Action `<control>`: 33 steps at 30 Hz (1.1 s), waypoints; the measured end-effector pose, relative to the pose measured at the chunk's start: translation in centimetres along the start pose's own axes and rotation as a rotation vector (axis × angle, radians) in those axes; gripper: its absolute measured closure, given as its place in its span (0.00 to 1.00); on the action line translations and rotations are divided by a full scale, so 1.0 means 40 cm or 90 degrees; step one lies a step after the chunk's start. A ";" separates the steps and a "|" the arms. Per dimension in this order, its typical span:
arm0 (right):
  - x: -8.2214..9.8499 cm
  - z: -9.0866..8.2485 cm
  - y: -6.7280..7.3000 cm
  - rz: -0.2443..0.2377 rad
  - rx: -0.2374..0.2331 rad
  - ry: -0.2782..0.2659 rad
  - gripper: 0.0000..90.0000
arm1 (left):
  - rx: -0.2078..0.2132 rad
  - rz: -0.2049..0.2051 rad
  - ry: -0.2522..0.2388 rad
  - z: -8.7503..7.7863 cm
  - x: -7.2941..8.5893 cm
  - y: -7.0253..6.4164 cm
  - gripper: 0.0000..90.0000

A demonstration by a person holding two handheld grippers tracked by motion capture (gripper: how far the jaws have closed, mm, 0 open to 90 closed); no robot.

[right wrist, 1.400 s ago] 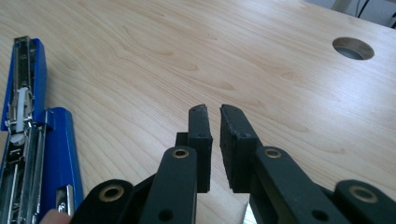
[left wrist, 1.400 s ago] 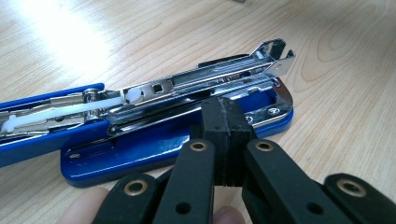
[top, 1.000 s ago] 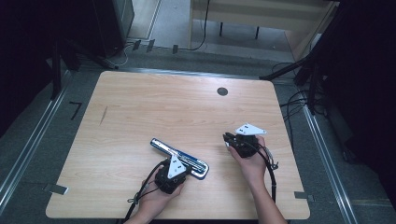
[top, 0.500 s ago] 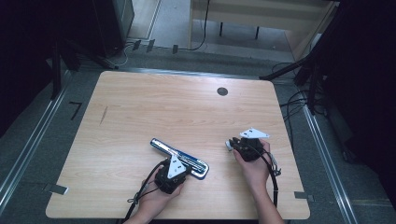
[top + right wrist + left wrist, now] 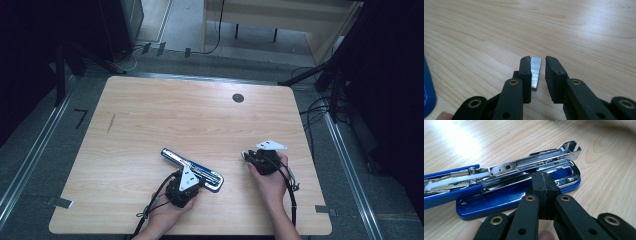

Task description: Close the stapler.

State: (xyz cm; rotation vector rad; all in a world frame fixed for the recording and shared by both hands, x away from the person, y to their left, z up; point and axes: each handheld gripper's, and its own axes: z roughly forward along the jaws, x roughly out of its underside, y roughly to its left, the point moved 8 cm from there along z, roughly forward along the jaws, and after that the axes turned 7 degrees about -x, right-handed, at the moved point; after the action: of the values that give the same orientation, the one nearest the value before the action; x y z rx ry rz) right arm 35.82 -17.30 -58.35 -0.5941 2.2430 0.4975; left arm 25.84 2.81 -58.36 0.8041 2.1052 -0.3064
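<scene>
From my high view the pale wooden table (image 5: 200, 125) is evenly lit while its surroundings sink into darkness. I see glare whitening the woodgrain in the left gripper view; the nearest black jaws blur softly.

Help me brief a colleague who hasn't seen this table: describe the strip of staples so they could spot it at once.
Start from the wooden table and go to its near right part, right of the opened blue stapler. There, between the fingers of the right gripper, lies the strip of staples: a small, flat, silvery block with fine ribs.
</scene>
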 end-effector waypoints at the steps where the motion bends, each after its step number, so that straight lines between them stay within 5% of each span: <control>1: 0.000 0.000 0.000 0.000 0.000 0.000 0.84 | 0.000 0.001 0.001 0.000 0.000 0.000 1.00; 26: 0.018 0.023 0.015 -0.015 0.012 0.023 0.88 | 0.001 0.000 0.000 0.000 0.000 0.000 1.00; 33: 0.012 0.017 0.025 -0.034 -0.005 0.016 0.88 | 0.001 0.000 0.001 0.000 0.000 0.000 1.00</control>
State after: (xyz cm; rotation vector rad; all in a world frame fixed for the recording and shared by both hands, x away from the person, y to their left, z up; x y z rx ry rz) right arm 35.39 -16.26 -58.97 -0.6653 2.2438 0.4751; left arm 25.84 2.82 -58.36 0.8053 2.1058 -0.3074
